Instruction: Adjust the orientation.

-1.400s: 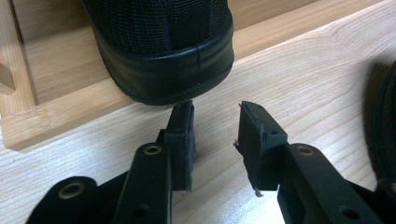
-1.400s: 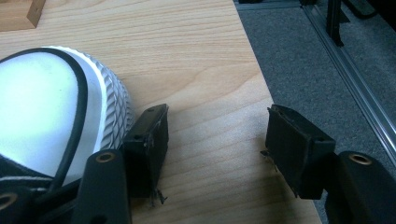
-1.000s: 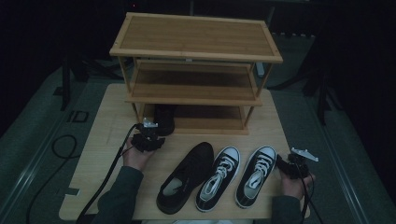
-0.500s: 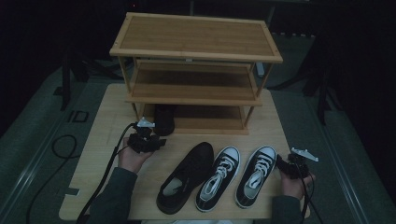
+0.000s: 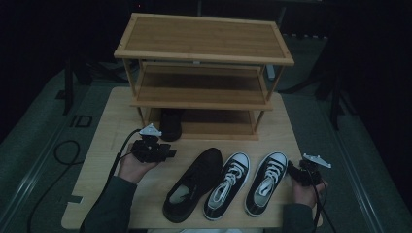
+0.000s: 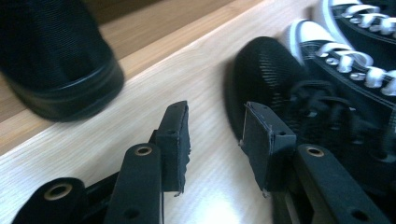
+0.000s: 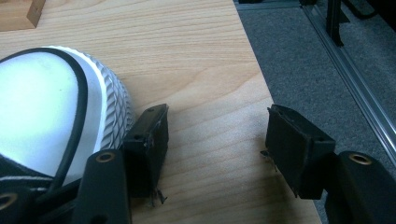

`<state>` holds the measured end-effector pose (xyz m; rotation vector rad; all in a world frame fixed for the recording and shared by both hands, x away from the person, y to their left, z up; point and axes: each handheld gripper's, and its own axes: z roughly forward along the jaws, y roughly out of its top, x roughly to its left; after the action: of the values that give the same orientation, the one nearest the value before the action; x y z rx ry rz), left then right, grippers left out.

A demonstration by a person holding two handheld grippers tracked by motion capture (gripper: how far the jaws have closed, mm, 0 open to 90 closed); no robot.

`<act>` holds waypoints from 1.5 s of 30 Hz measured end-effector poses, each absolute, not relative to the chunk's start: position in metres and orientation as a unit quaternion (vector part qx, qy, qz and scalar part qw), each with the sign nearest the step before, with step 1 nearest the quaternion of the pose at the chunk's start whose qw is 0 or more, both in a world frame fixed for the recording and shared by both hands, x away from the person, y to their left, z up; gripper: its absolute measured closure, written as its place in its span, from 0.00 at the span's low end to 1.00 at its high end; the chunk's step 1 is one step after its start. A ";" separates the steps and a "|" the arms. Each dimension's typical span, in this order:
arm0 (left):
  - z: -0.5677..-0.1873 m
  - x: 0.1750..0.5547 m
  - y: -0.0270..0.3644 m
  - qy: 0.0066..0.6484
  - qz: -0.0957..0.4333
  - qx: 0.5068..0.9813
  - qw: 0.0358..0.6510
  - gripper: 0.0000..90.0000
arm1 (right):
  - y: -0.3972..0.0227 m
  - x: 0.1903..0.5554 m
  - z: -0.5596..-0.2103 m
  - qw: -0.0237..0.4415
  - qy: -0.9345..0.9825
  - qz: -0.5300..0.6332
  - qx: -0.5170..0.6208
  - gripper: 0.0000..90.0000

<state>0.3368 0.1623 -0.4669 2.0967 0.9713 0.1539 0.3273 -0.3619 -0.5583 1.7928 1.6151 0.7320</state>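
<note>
A black shoe (image 5: 171, 124) stands on the left end of the bottom shelf of the wooden rack (image 5: 204, 48); the left gripper view has its heel (image 6: 51, 56) at the upper left. On the table in front lie another black shoe (image 5: 193, 185) (image 6: 266, 74) and two black-and-white sneakers (image 5: 227, 184) (image 5: 266, 182). My left gripper (image 5: 165, 151) (image 6: 217, 126) hovers open between the shelved shoe and the loose black shoe, nothing between its jaws. My right gripper (image 5: 294, 171) (image 7: 217, 135) is open beside the right sneaker's white toe cap (image 7: 42, 107), its left jaw close to it.
The rack's middle shelf (image 5: 199, 90) and top shelf are bare. The wooden table (image 5: 111, 121) ends just right of the right gripper, with grey carpet (image 7: 308, 65) and a metal rail (image 7: 355, 88) beyond. A cable (image 5: 63, 155) loops on the floor at left.
My left gripper has lifted slightly and eased back from the shoe on the bottom shelf. The right gripper and all the shoes have stayed where they were.
</note>
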 end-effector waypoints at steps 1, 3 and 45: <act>-0.465 0.335 0.161 0.378 0.061 0.833 0.400 0.67 | -0.362 0.327 -0.558 0.305 0.610 0.276 0.677 0.43; -0.460 0.331 0.160 0.368 0.056 0.836 0.403 0.67 | -0.362 0.327 -0.558 0.305 0.610 0.276 0.677 0.43; -0.458 0.291 0.103 0.279 0.044 0.912 0.299 0.66 | -0.362 0.327 -0.558 0.305 0.610 0.276 0.677 0.43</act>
<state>0.2907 0.1035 -0.4578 2.4215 0.7422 0.1167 0.3272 -0.3618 -0.5583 1.7927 1.6145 0.7316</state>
